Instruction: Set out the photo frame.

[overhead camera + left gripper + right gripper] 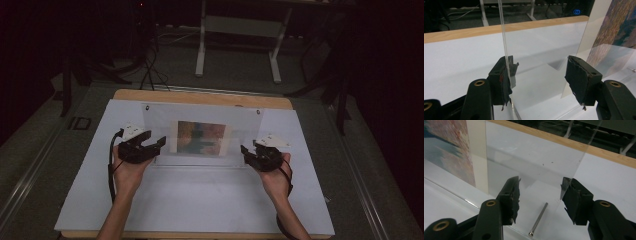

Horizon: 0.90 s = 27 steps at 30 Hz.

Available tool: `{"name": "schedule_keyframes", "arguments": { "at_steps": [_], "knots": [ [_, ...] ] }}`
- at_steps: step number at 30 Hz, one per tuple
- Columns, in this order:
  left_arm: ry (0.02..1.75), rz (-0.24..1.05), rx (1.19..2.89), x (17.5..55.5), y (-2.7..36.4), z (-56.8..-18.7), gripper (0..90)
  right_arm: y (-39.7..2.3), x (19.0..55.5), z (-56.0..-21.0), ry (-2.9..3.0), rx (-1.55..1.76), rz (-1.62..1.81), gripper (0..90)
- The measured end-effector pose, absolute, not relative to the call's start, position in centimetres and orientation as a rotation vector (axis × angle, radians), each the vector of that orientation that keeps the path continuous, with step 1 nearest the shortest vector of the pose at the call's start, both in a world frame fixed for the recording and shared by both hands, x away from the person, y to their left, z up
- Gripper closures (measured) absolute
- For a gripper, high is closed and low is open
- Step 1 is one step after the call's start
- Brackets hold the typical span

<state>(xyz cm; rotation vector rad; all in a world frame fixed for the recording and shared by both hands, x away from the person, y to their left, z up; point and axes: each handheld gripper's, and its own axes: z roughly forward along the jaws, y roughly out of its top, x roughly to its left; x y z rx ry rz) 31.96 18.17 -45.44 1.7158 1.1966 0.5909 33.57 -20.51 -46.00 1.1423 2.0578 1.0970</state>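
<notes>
White table (pixel 200 200) in dark room: clear frame (pixel 200 117) stood upright between tools, long axis crosswise; left tool (pixel 150 145) and right tool (pixel 248 152) each wide at one end, gripping nothing.

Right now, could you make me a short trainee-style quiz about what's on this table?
1. True or false: the clear acrylic frame stands upright on the table.
2. What sits inside the frame: a) a picture, b) a mirror, c) a clock?
3. What thin metal thing lies by the right hand-held gripper?

Key: 1 true. 2 a. 3 a metal pin, seen lying flat in the right gripper view.
</notes>
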Motion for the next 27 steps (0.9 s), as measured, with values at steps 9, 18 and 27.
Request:
{"name": "schedule_keyframes", "arguments": {
  "at_steps": [9, 18, 27],
  "knots": [
    [1.193, 0.575, 1.717, 31.64, 17.97, -45.91, 39.1, -20.80, 32.59, -46.42, 2.050, 1.158, 1.097, 49.1],
    [1.188, 0.582, 1.724, 31.52, 17.80, -45.94, 39.1, -21.12, 32.59, -46.75, 2.057, 1.166, 1.113, 49.7],
    [1.195, 0.571, 1.734, 31.17, 17.77, -45.82, 39.1, -21.18, 32.41, -46.71, 2.062, 1.160, 1.109, 49.7]
  ]
}}
